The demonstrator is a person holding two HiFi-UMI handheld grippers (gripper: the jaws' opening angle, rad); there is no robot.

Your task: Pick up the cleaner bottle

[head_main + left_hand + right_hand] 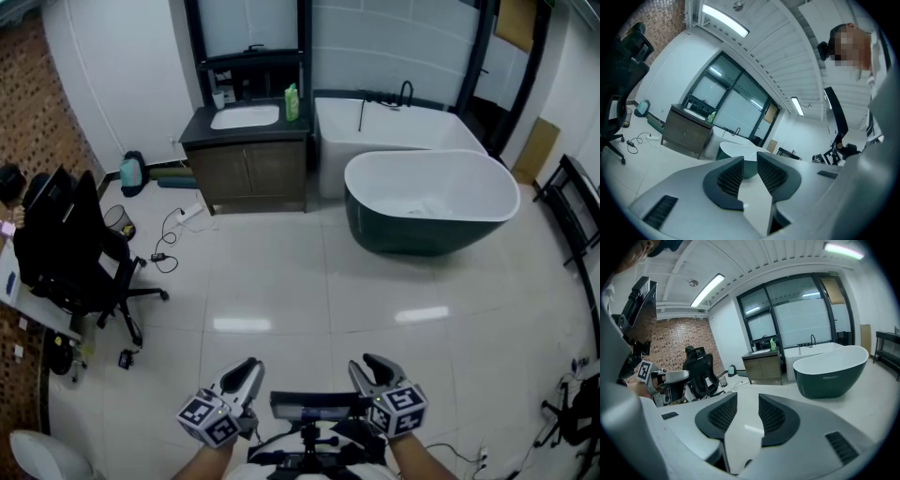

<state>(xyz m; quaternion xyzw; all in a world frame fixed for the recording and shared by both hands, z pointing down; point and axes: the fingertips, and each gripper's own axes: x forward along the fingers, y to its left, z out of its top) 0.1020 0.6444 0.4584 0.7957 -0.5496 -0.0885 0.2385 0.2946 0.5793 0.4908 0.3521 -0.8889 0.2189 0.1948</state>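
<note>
Head view: bottle [292,103] far from jaws

Tub: dark-green oval bathtub [412,239], white inside.
Vanity: dark wooden cabinet [251,173], white basin [246,116] on top.
Chair: black swivel office chair [66,258].
Teal item [131,173]: perhaps a bag.

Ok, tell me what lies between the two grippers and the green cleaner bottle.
Head view: only bare tiled floor, then the vanity cabinet whose top the green cleaner bottle stands on. The office chair sits off left, the bathtub off right.
</note>
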